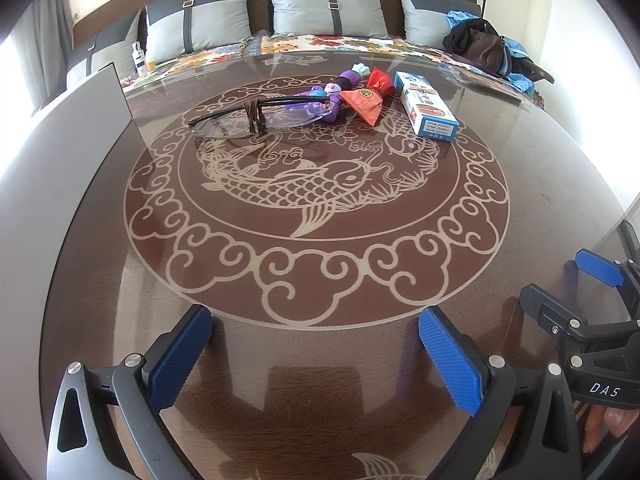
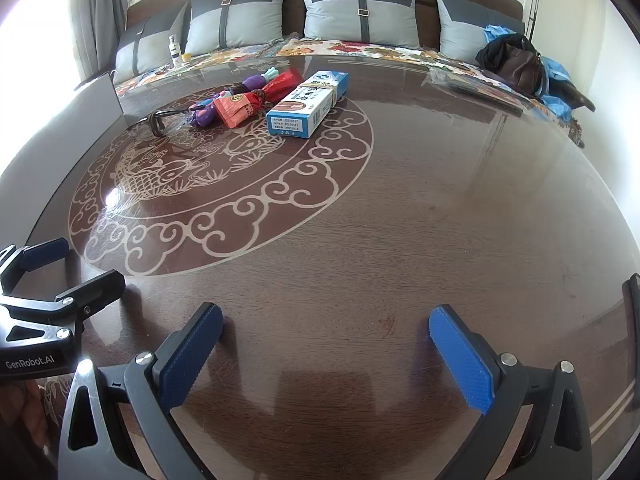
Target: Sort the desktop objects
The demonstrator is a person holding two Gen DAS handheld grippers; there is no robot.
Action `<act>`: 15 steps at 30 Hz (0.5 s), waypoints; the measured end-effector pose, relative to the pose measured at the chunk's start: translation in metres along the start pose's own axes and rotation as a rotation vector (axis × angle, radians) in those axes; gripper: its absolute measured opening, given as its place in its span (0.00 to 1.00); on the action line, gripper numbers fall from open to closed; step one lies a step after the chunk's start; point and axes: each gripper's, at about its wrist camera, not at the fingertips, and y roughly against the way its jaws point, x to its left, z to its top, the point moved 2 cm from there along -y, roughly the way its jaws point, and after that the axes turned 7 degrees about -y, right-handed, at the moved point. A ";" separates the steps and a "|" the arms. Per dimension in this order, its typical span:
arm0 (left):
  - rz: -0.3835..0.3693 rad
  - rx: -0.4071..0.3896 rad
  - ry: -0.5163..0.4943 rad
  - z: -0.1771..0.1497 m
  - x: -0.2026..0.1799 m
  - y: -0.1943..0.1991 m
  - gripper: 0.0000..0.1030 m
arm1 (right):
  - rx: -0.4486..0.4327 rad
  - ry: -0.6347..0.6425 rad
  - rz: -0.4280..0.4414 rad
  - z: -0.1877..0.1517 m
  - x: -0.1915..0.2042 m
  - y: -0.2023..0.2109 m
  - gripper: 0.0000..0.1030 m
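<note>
Blue-padded jaws on the left gripper (image 1: 314, 354) and right gripper (image 2: 326, 354) are both gaping empty, so sorting is seemingly just beginning. Well ahead are lying glasses (image 1: 256, 116), a purple toy (image 1: 320, 98), a red packet (image 1: 370, 94) and a blue box (image 2: 308, 98); no container is showing.

"DAS" on right gripper (image 1: 600, 276); "GenRobot.AI" on left gripper (image 2: 60, 264).

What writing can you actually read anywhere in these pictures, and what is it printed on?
"DAS": on the right gripper, seen from the left wrist view.
"GenRobot.AI": on the left gripper, seen from the right wrist view.
"20250517", twice: on the end label of the blue and white box; the third number and the large characters on top are too blurred.
Gold emblem on the red packet: unreadable.
</note>
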 end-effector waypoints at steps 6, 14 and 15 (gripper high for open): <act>0.002 0.000 0.000 0.000 0.000 0.000 1.00 | 0.000 0.000 0.000 0.000 0.000 0.000 1.00; -0.004 0.004 -0.007 0.000 0.001 0.001 1.00 | 0.000 0.000 0.000 0.000 0.000 0.000 1.00; -0.011 0.008 -0.014 0.000 0.001 0.001 1.00 | 0.000 0.000 0.000 0.000 0.000 0.000 1.00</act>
